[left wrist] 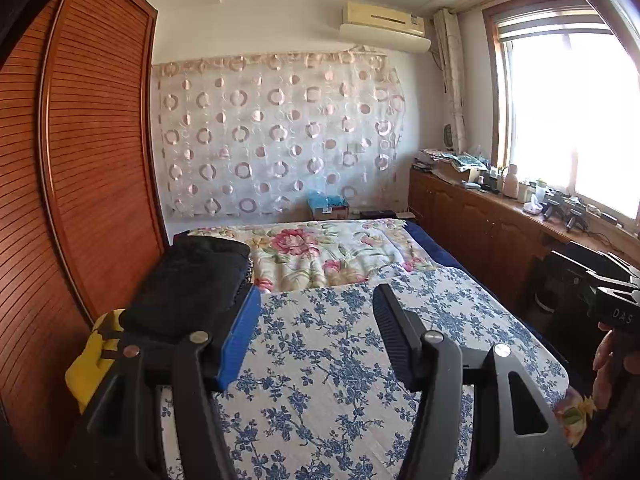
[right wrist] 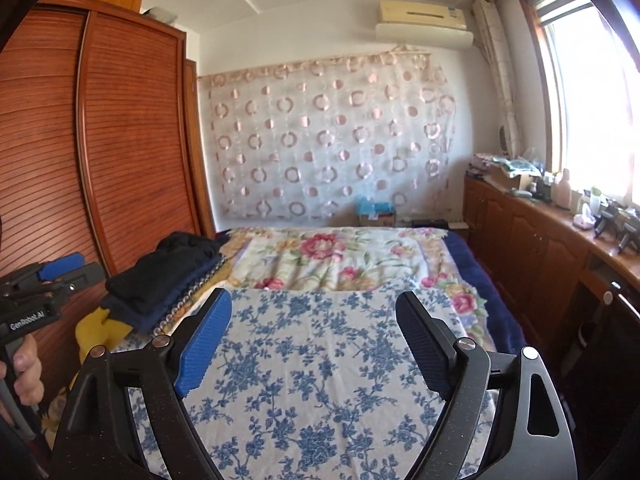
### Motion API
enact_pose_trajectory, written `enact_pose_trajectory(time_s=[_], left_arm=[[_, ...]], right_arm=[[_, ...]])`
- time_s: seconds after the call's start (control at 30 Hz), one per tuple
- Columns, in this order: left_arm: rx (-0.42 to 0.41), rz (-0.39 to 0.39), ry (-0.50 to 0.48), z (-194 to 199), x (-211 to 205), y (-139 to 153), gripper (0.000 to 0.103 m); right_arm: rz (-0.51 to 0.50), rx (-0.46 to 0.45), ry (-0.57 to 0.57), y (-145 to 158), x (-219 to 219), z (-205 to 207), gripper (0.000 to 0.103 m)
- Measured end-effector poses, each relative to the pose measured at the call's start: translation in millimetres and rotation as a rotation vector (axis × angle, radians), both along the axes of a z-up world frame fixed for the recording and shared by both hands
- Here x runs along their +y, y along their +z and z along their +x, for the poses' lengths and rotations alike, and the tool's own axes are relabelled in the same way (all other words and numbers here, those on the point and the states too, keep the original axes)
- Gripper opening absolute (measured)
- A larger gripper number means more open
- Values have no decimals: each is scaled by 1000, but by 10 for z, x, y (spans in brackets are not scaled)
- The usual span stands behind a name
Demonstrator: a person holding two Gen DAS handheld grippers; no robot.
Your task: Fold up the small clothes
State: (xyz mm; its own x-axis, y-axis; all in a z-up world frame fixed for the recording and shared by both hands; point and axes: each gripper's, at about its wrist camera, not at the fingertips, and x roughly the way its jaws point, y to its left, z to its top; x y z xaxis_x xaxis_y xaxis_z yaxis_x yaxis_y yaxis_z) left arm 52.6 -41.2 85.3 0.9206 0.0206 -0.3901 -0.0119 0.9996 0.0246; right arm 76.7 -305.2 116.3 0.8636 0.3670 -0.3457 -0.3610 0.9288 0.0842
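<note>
A stack of dark folded clothes (left wrist: 192, 280) lies at the bed's left edge, on a yellow garment (left wrist: 90, 364); the stack also shows in the right wrist view (right wrist: 168, 280), as does the yellow garment (right wrist: 96, 330). My left gripper (left wrist: 316, 312) is open and empty above the blue-flowered cloth (left wrist: 340, 360), right beside the stack. My right gripper (right wrist: 314, 320) is open and empty above the same cloth (right wrist: 312, 380). The right gripper shows at the right edge of the left wrist view (left wrist: 612, 292); the left gripper shows at the left edge of the right wrist view (right wrist: 48, 276).
A pink-flowered blanket (left wrist: 320, 252) covers the far bed. A wooden louvered wardrobe (left wrist: 80, 160) stands on the left. A low wooden cabinet (left wrist: 500, 224) with bottles and clutter runs under the window on the right. A box (left wrist: 328, 208) sits by the curtained far wall.
</note>
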Motion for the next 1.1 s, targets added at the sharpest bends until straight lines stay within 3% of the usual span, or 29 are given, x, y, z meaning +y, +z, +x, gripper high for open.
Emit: enact_pose_trajectory(time_s=[1.1], left_arm=[[19,-7,23,-19,66,-82,58]], right_arm=[[-5,-14,-16,43,-26,-82,87]])
